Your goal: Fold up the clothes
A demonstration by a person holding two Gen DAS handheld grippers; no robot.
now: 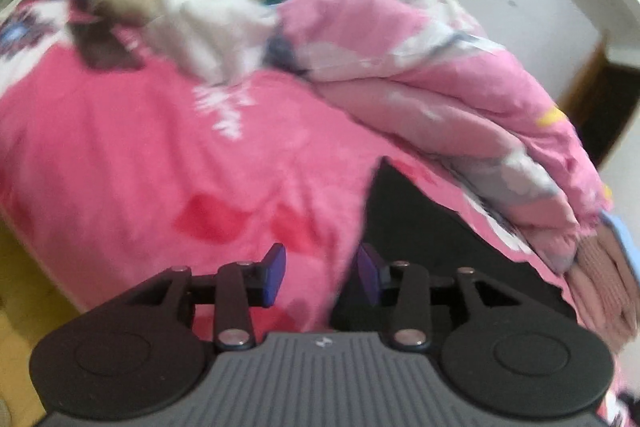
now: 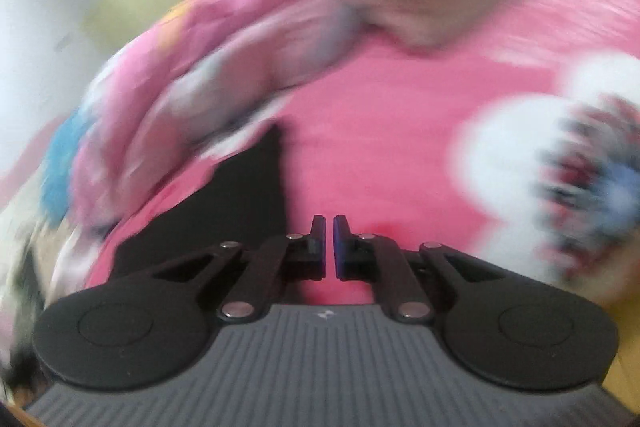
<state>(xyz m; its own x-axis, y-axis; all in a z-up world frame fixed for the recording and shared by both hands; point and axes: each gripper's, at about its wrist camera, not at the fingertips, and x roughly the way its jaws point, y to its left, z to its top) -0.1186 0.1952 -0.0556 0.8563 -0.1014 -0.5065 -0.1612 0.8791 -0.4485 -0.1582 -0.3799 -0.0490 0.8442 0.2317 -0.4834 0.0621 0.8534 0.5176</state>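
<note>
My left gripper (image 1: 320,273) parted and empty over the pink blanket (image 1: 140,155), black garment (image 1: 420,227) near right, my right gripper (image 2: 329,247) pinched closed, empty

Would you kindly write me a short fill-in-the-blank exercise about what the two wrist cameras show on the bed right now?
1. The left gripper has its jaws ____, with nothing between them.
2. The right gripper has its jaws ____.
3. The black garment lies on a ____ blanket.
4. The folded quilt beside it is mainly ____.

Missing words: open; shut; pink; pink
</note>
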